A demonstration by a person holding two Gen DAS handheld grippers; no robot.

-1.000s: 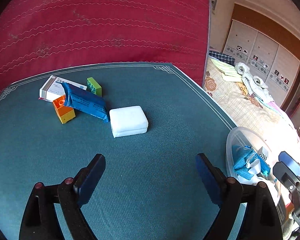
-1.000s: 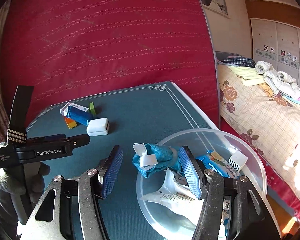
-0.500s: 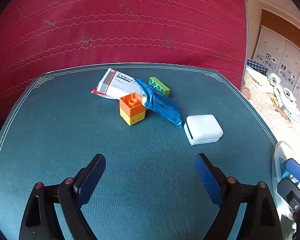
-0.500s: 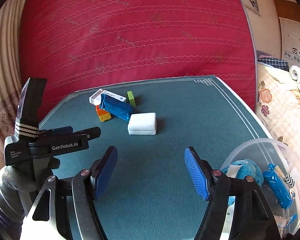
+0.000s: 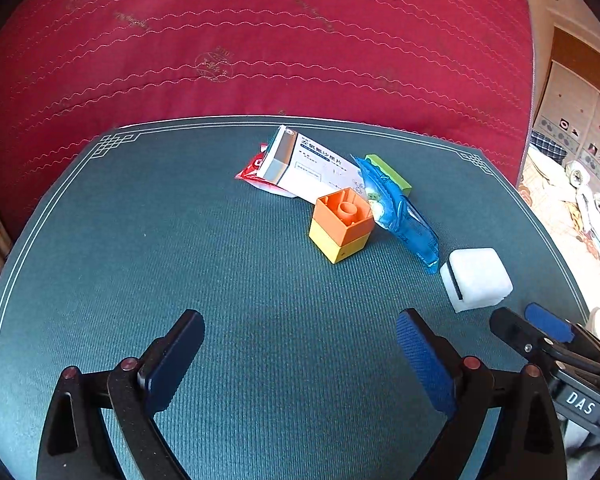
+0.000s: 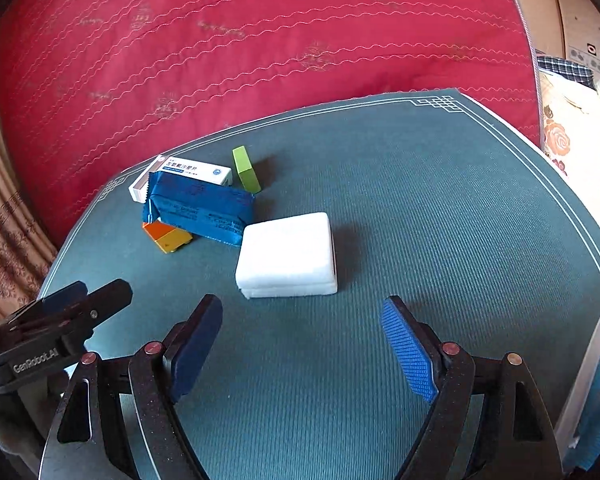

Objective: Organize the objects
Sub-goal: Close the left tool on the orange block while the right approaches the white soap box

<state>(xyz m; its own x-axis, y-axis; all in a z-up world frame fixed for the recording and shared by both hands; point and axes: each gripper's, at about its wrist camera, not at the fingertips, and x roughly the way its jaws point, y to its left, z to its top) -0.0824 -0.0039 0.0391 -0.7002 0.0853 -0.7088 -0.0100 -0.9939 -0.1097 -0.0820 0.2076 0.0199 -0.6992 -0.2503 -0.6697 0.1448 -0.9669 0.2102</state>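
On the green table mat lies a small pile: a white medicine box, an orange-and-yellow block, a blue foil packet, a green block and a white sponge-like pad. My left gripper is open and empty, short of the orange block. My right gripper is open and empty, just in front of the white pad. The right wrist view also shows the blue packet, the medicine box, the green block and the orange-and-yellow block.
A clear plastic bowl with blue items stands at the right edge of the right wrist view. A red quilted mattress rises behind the table. A bed with folded clothes lies to the right.
Both grippers have swung left, away from the bowl and toward the pile. The right gripper let go of the blue cloth into the bowl and now faces the white pad.
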